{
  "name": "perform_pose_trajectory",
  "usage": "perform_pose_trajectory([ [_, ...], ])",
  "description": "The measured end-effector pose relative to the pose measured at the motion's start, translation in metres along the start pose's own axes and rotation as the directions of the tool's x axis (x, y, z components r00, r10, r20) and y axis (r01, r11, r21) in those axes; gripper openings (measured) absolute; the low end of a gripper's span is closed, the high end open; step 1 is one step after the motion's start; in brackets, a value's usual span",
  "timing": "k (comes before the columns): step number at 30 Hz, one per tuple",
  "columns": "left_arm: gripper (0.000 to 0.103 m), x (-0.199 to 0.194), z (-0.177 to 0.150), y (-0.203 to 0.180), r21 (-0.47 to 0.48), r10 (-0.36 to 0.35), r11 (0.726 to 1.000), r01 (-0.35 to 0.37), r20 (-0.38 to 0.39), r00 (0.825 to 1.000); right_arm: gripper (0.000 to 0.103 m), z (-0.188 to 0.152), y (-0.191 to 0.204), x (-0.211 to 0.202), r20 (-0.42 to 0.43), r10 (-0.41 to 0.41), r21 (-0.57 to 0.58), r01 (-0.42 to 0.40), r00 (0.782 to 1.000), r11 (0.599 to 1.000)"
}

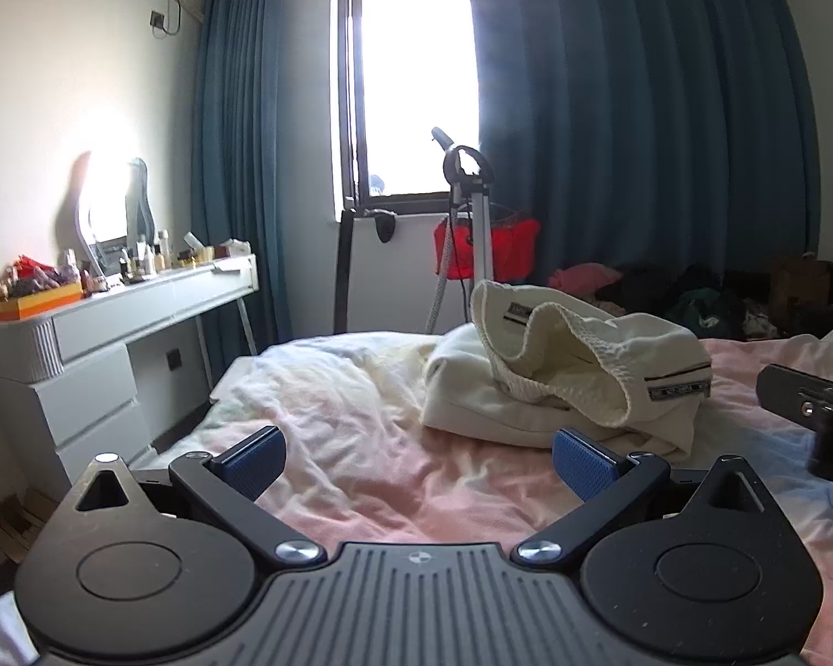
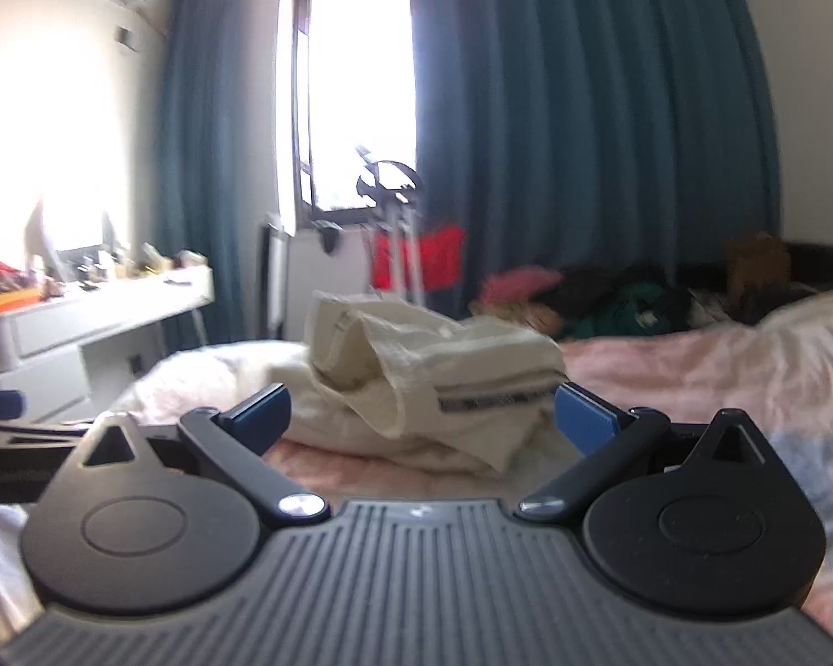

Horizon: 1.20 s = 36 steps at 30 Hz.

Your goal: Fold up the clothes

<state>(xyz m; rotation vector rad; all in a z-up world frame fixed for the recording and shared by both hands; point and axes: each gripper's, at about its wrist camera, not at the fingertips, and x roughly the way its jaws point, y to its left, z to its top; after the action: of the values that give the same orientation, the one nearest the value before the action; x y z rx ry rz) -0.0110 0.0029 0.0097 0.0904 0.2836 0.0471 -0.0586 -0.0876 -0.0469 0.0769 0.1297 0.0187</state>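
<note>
A cream-white garment (image 1: pixel 566 383) with ribbed cuffs and dark trim lies bunched in a loose heap on the pink bedsheet (image 1: pixel 394 494). My left gripper (image 1: pixel 416 460) is open and empty, low over the sheet, just short of the heap's near-left edge. The right gripper's body (image 1: pixel 811 416) shows at the right edge of the left wrist view. In the right wrist view the same garment (image 2: pixel 433 383) lies directly ahead. My right gripper (image 2: pixel 422 416) is open and empty, its blue fingertips (image 2: pixel 583 419) flanking the heap's near edge without touching it.
A white dresser (image 1: pixel 111 344) crowded with bottles stands left of the bed. A garment steamer stand (image 1: pixel 472 233) and red bag (image 1: pixel 488 247) are by the window. Dark and pink clothes (image 2: pixel 611 294) are piled beyond the bed's far right, before blue curtains.
</note>
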Motion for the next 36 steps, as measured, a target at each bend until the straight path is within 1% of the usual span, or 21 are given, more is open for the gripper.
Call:
perform_pose_trajectory([
  [2, 0.103, -0.002, 0.004, 0.004, -0.001, 0.009, 1.0, -0.009, 0.008, 1.0, 0.103, 0.001, 0.0, 0.0, -0.004, -0.01, 0.02, 0.01, 1.0, 1.0],
  [4, 0.103, -0.006, 0.009, 0.01, -0.011, 0.013, 1.0, -0.013, 0.014, 1.0, 0.103, 0.001, -0.001, 0.007, -0.037, -0.009, 0.044, 0.01, 0.999, 0.999],
  [7, 0.103, -0.01, 0.015, 0.02, -0.027, 0.018, 0.999, -0.018, 0.022, 1.0, 0.103, 0.006, -0.003, 0.033, -0.073, 0.041, 0.088, -0.035, 0.997, 0.996],
  [9, 0.103, -0.007, 0.015, 0.031, -0.051, 0.021, 0.999, -0.02, 0.02, 1.0, 0.101, 0.009, -0.002, 0.058, -0.095, 0.053, 0.101, -0.044, 0.994, 0.994],
  [10, 0.103, -0.006, 0.014, 0.037, -0.063, 0.022, 0.998, -0.02, 0.019, 1.0, 0.099, 0.01, -0.001, 0.07, -0.106, 0.058, 0.107, -0.047, 0.993, 0.993],
  [11, 0.103, -0.005, 0.014, 0.043, -0.074, 0.023, 0.997, -0.021, 0.018, 1.0, 0.098, 0.01, -0.001, 0.087, -0.123, 0.053, 0.122, -0.038, 0.991, 0.992],
  [14, 0.103, -0.002, 0.013, 0.06, -0.11, 0.026, 0.994, -0.024, 0.015, 1.0, 0.097, 0.003, 0.007, 0.141, -0.162, -0.002, 0.116, 0.021, 0.987, 0.993],
  [15, 0.103, -0.001, 0.012, 0.065, -0.122, 0.027, 0.992, -0.025, 0.014, 1.0, 0.091, -0.002, 0.011, 0.16, -0.182, -0.027, 0.096, 0.045, 0.983, 0.994],
  [16, 0.103, 0.001, 0.012, 0.071, -0.131, 0.03, 0.991, -0.028, 0.012, 0.999, 0.078, -0.007, 0.015, 0.178, -0.203, -0.054, 0.072, 0.07, 0.978, 0.995],
  [17, 0.103, 0.005, 0.01, 0.075, -0.131, 0.042, 0.991, -0.041, 0.003, 0.999, 0.075, -0.013, 0.019, 0.196, -0.223, -0.082, 0.048, 0.095, 0.971, 0.994],
  [18, 0.103, 0.009, 0.008, 0.078, -0.14, 0.036, 0.99, -0.036, -0.004, 0.999, 0.074, -0.018, 0.022, 0.213, -0.243, -0.123, 0.025, 0.133, 0.962, 0.991],
  [21, 0.103, 0.022, 0.002, 0.087, -0.167, 0.018, 0.986, -0.021, -0.024, 1.0, 0.073, -0.028, 0.02, 0.246, -0.248, -0.217, 0.028, 0.231, 0.944, 0.973],
  [23, 0.103, 0.031, -0.002, 0.093, -0.185, 0.005, 0.983, -0.012, -0.037, 0.999, 0.075, -0.035, 0.017, 0.268, -0.25, -0.277, 0.033, 0.294, 0.928, 0.955],
  [26, 0.103, 0.044, -0.009, 0.102, -0.212, -0.014, 0.977, 0.001, -0.057, 0.998, 0.075, -0.038, 0.013, 0.286, -0.243, -0.338, -0.014, 0.345, 0.909, 0.939],
  [27, 0.103, 0.048, -0.011, 0.105, -0.222, -0.02, 0.975, 0.006, -0.063, 0.998, 0.072, -0.037, 0.012, 0.29, -0.24, -0.352, -0.039, 0.353, 0.905, 0.935],
  [28, 0.103, 0.052, -0.013, 0.108, -0.231, -0.026, 0.973, 0.009, -0.07, 0.997, 0.054, -0.035, 0.012, 0.29, -0.246, -0.351, -0.052, 0.35, 0.903, 0.935],
  [29, 0.103, 0.056, -0.014, 0.108, -0.238, -0.027, 0.971, 0.007, -0.08, 0.996, 0.042, -0.031, 0.011, 0.288, -0.254, -0.347, -0.062, 0.342, 0.903, 0.937],
  [30, 0.103, 0.061, -0.015, 0.107, -0.245, -0.028, 0.969, 0.005, -0.089, 0.996, 0.025, -0.027, 0.011, 0.283, -0.253, -0.345, -0.075, 0.337, 0.904, 0.939],
  [31, 0.103, 0.065, -0.017, 0.107, -0.252, -0.028, 0.968, 0.003, -0.098, 0.995, 0.022, -0.023, 0.01, 0.277, -0.25, -0.333, -0.077, 0.324, 0.909, 0.943],
  [33, 0.103, 0.067, -0.017, 0.105, -0.263, -0.029, 0.965, 0.002, -0.098, 0.995, 0.018, -0.01, 0.005, 0.259, -0.226, -0.289, -0.051, 0.285, 0.93, 0.957],
  [36, 0.103, 0.067, -0.016, 0.102, -0.296, -0.067, 0.955, 0.033, -0.106, 0.992, 0.016, 0.013, 0.002, 0.222, -0.169, -0.22, -0.038, 0.217, 0.961, 0.976],
])
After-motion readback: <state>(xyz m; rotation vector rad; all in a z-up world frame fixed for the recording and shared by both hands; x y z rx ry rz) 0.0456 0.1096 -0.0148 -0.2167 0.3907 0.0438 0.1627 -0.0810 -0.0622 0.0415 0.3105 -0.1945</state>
